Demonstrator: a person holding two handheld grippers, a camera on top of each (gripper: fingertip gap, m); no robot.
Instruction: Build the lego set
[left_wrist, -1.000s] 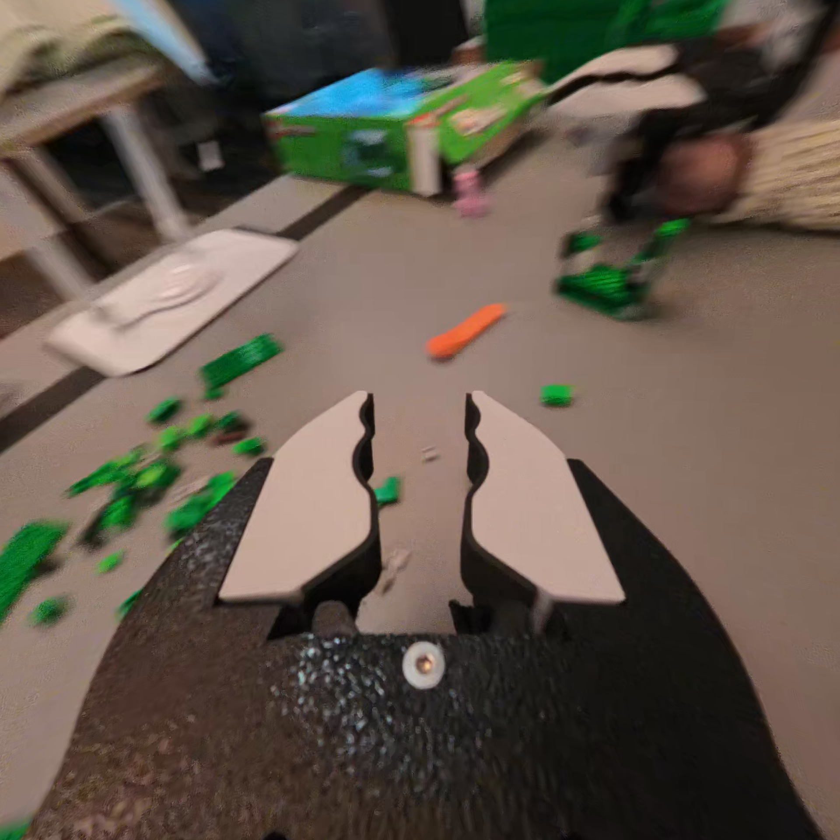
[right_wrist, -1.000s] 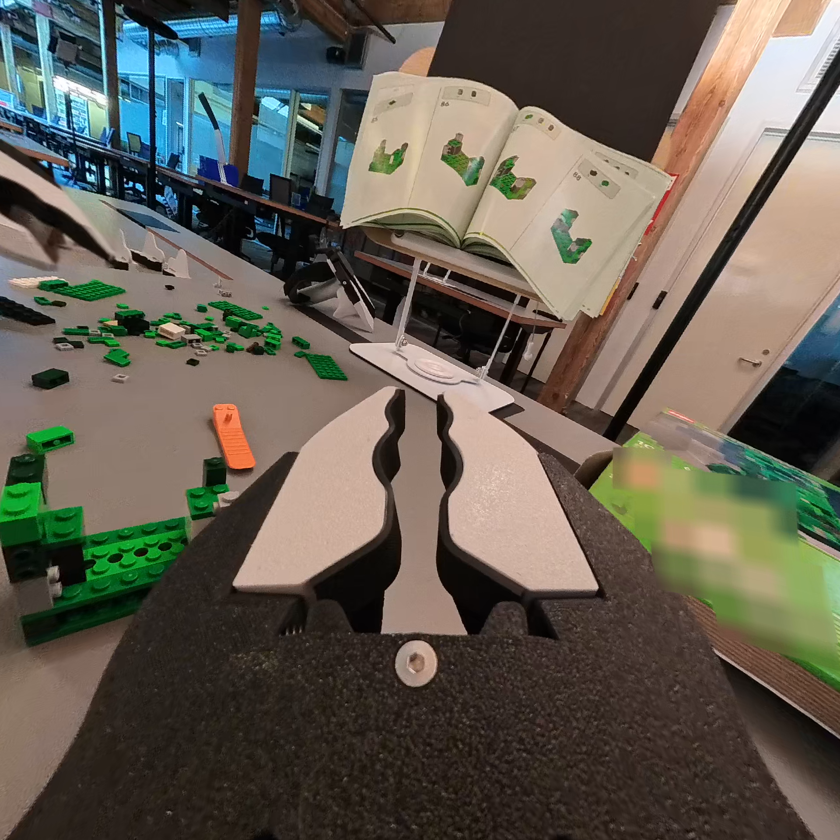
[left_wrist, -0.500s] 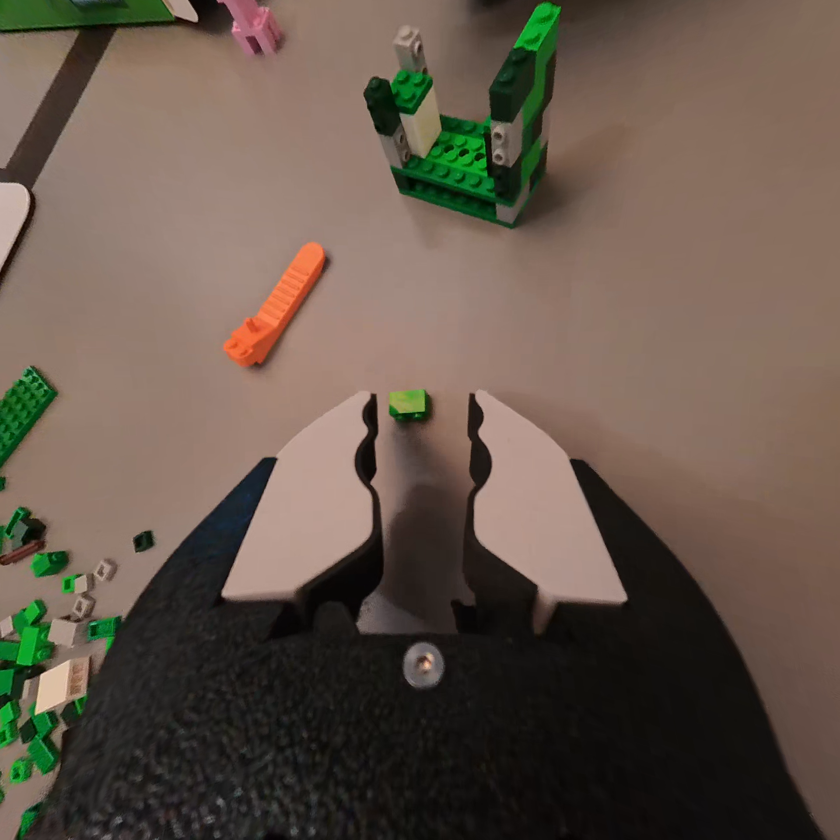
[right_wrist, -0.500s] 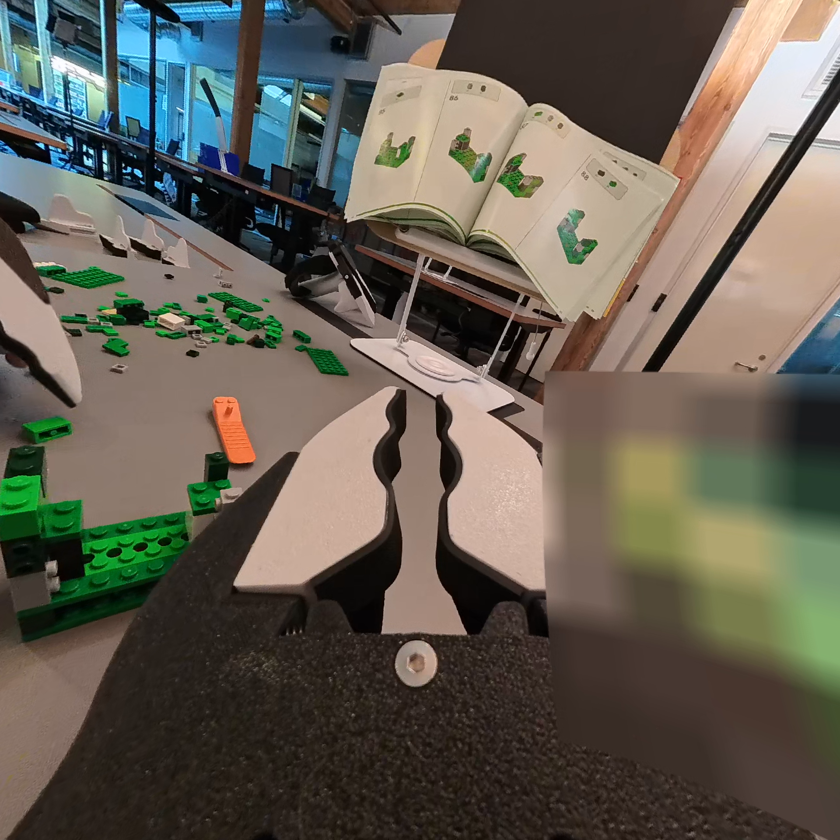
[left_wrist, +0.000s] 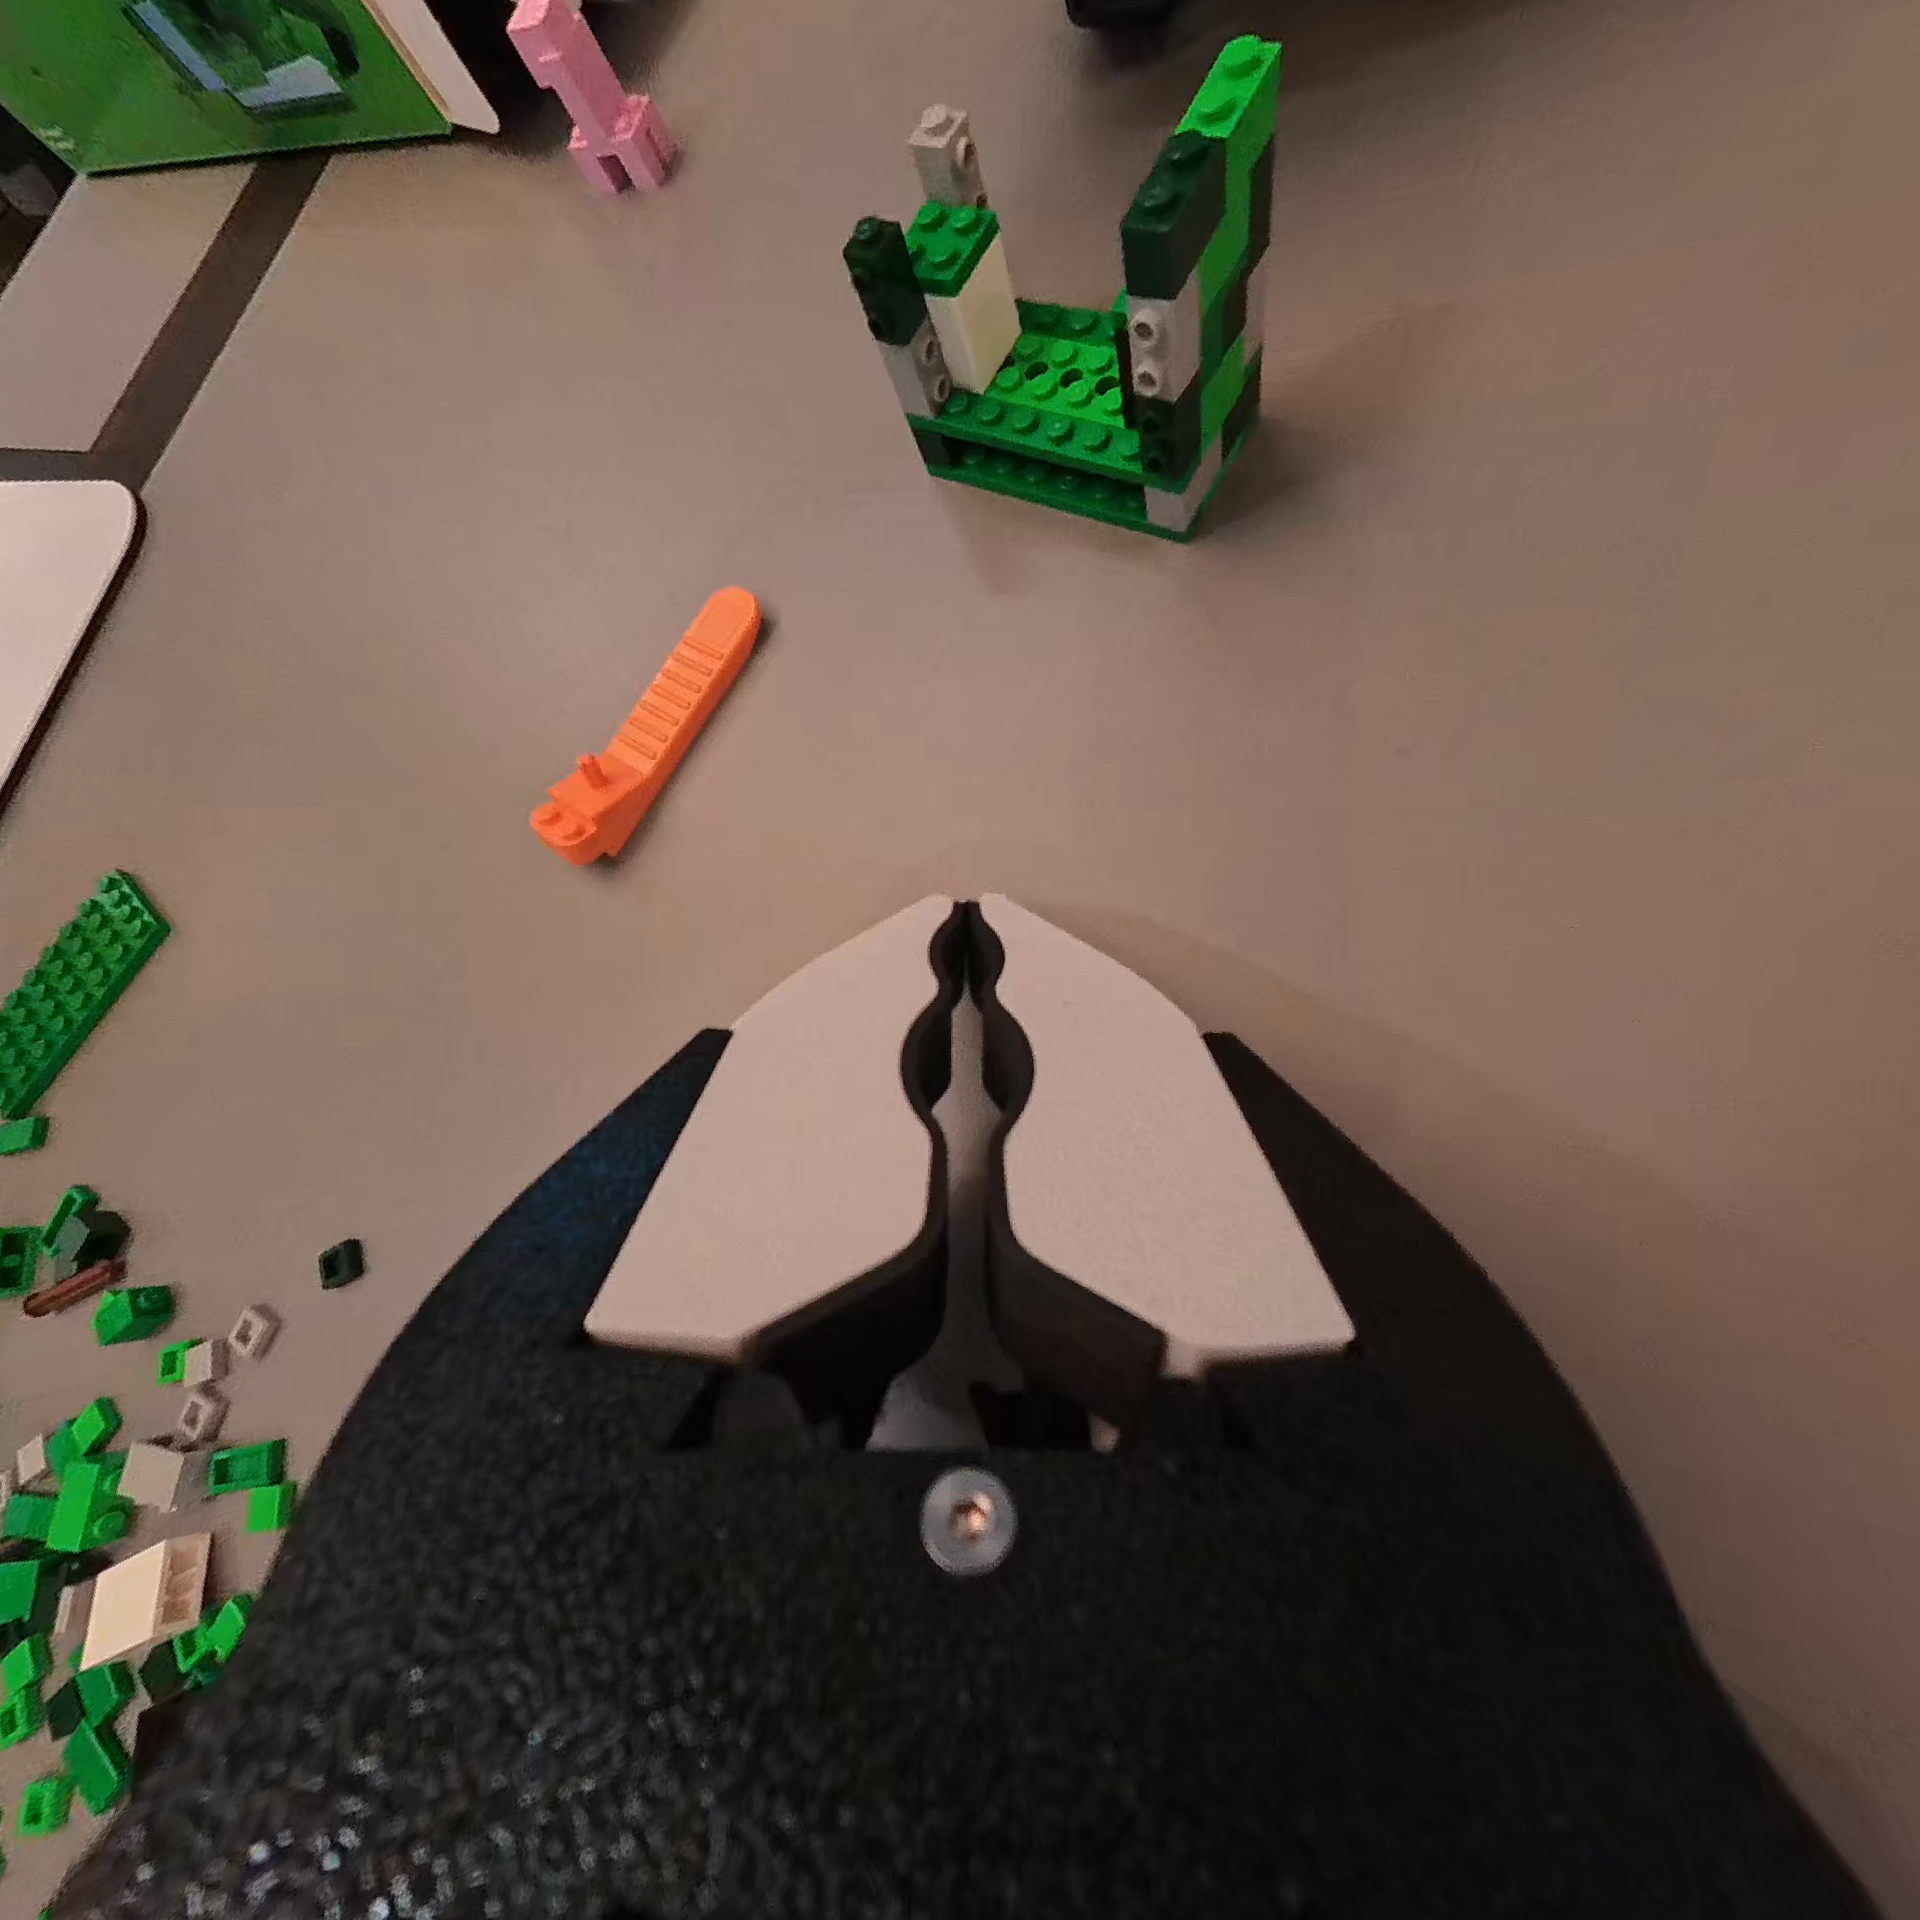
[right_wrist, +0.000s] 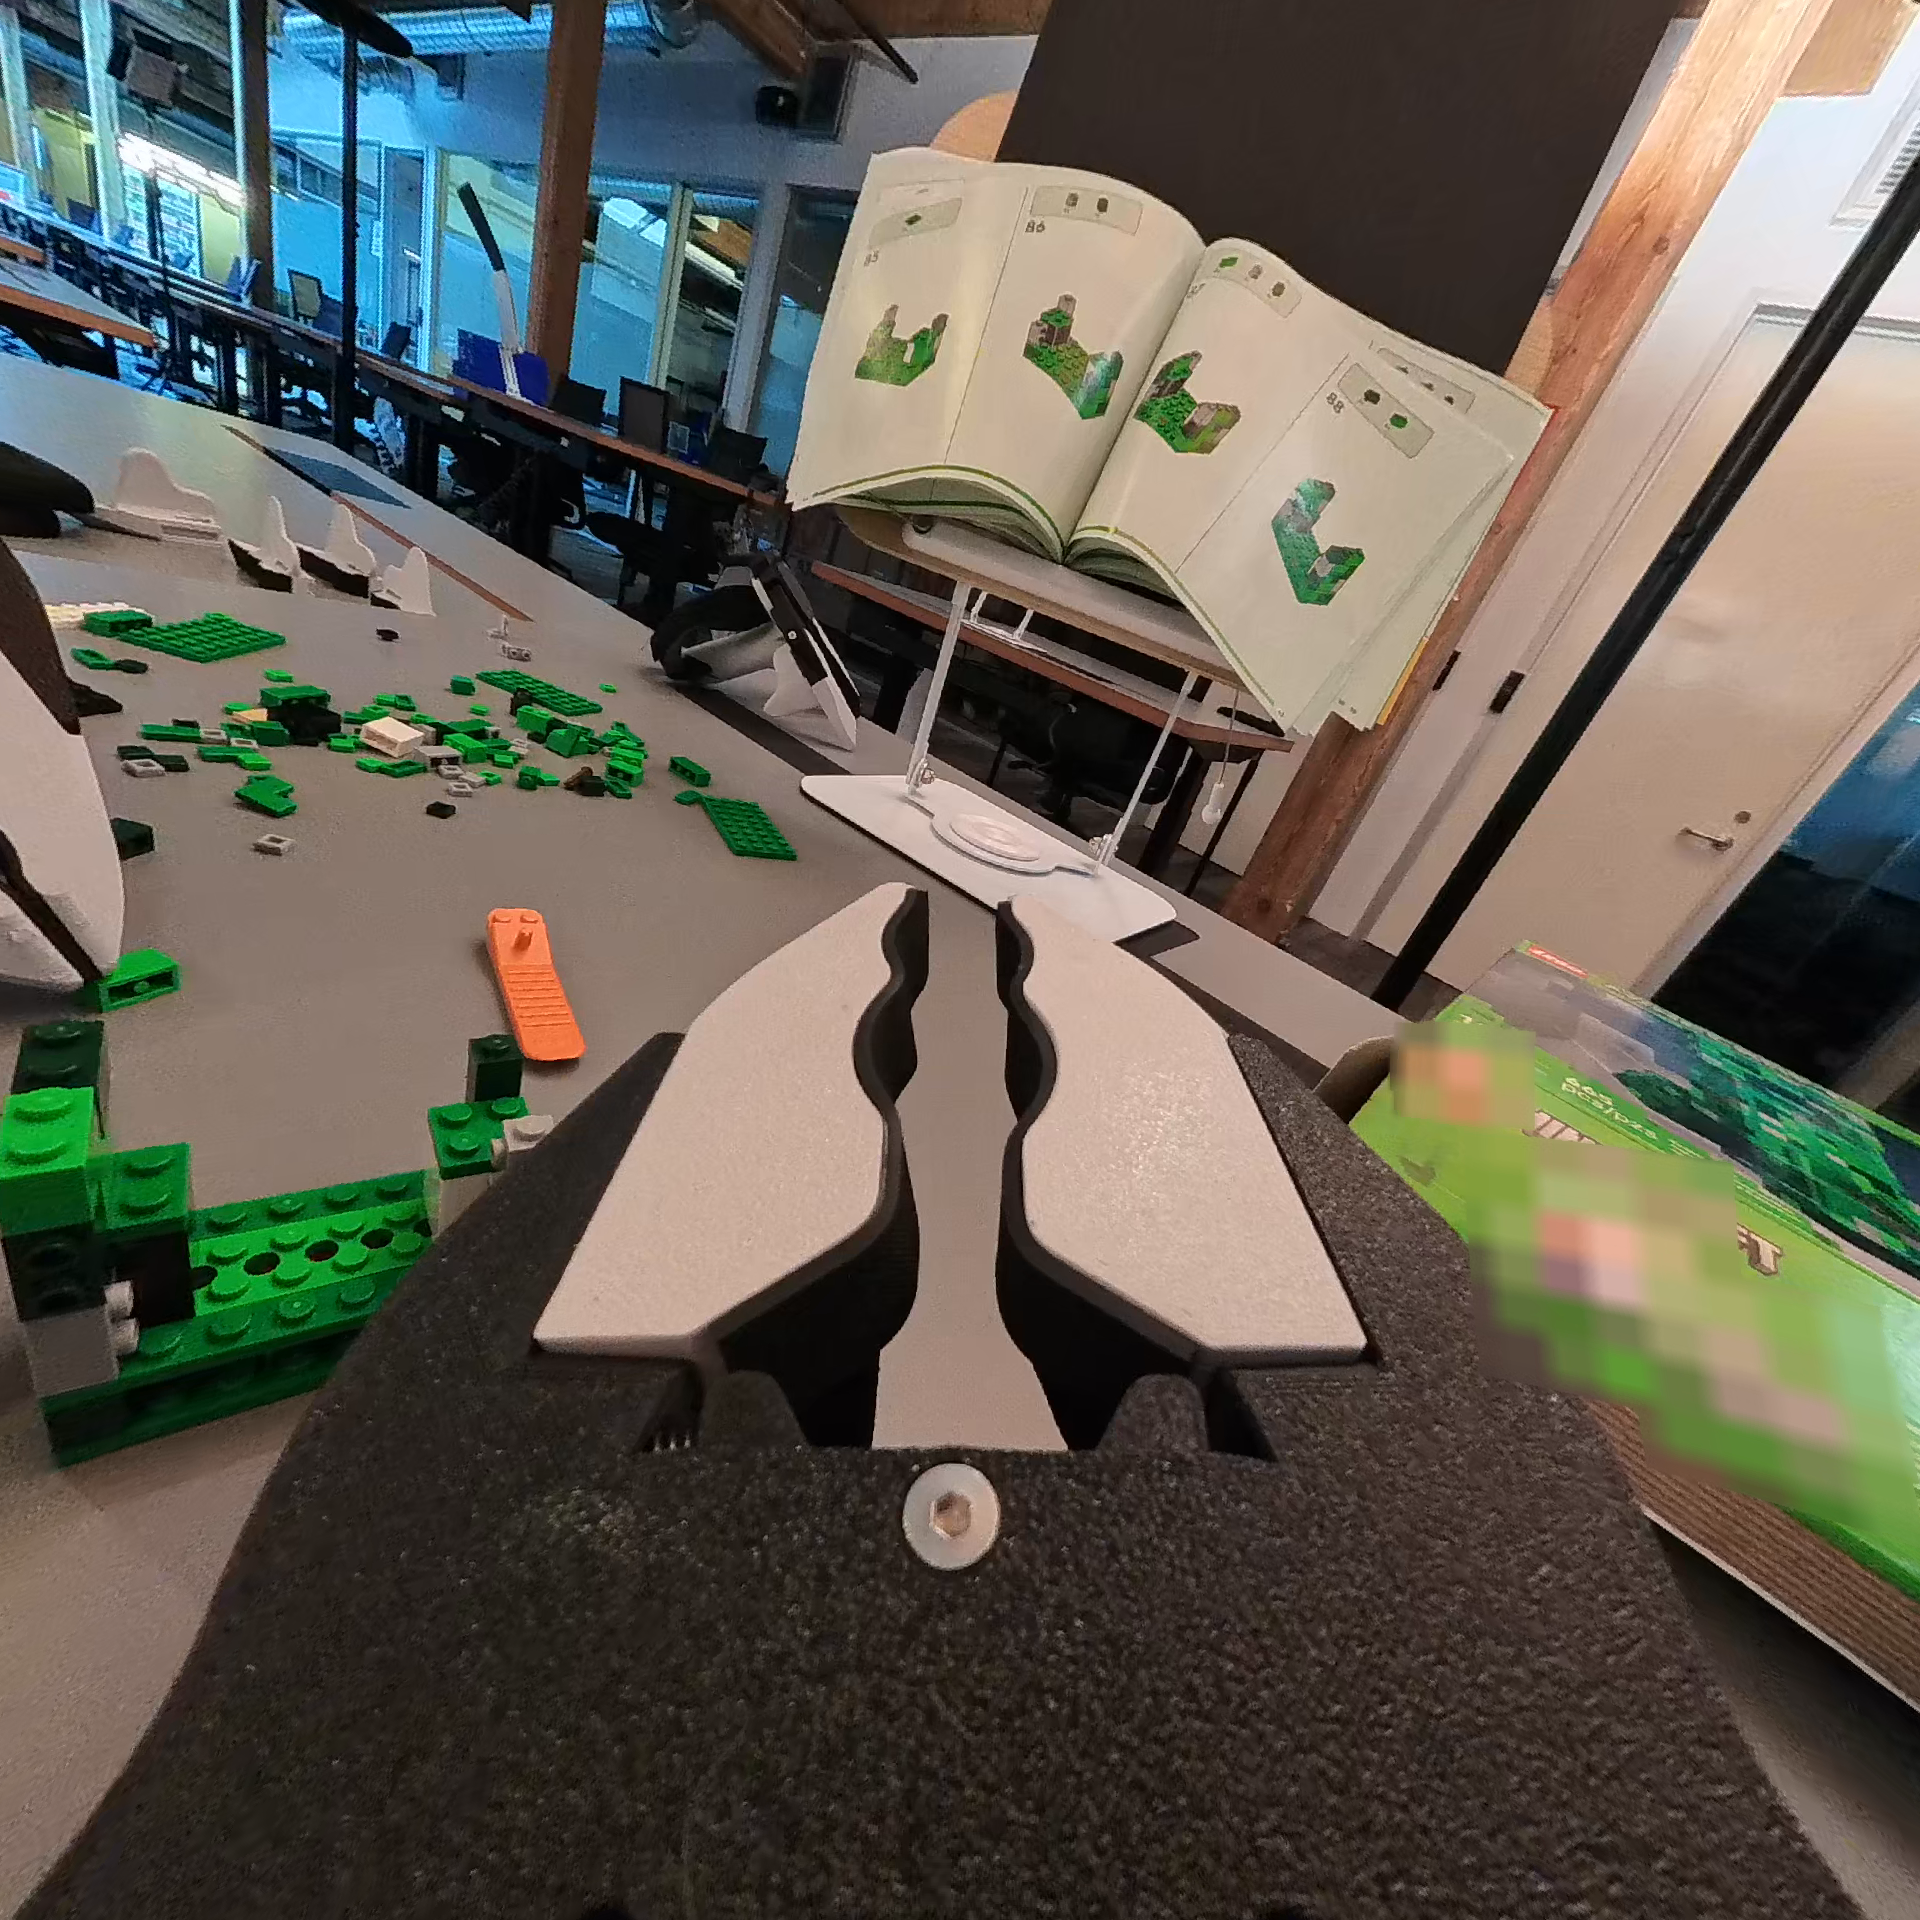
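The part-built green, grey and cream model (left_wrist: 1081, 416) stands on the grey table; it also shows at the left of the right wrist view (right_wrist: 208, 1268). My left gripper (left_wrist: 966, 906) is shut, tips together, low over the table in front of the model. In the right wrist view its tip (right_wrist: 91, 971) touches the end of a small green brick (right_wrist: 140, 979) lying on the table. That brick is hidden in the left wrist view, and I cannot tell whether it is pinched. My right gripper (right_wrist: 961, 904) is open by a narrow gap and empty, beside the model.
An orange brick separator (left_wrist: 655, 727) lies left of the model. Loose green bricks (left_wrist: 94, 1507) and a green plate (left_wrist: 73, 987) lie at the left. A pink piece (left_wrist: 603, 114) and the green set box (right_wrist: 1714, 1195) lie nearby. An open instruction book (right_wrist: 1143, 384) rests on a white stand (right_wrist: 997, 842). Left tips to right tips: about 20 cm.
My left gripper swung from the loose bricks to the small green brick, came down with it between its fingers, then shut. The right gripper has hardly moved.
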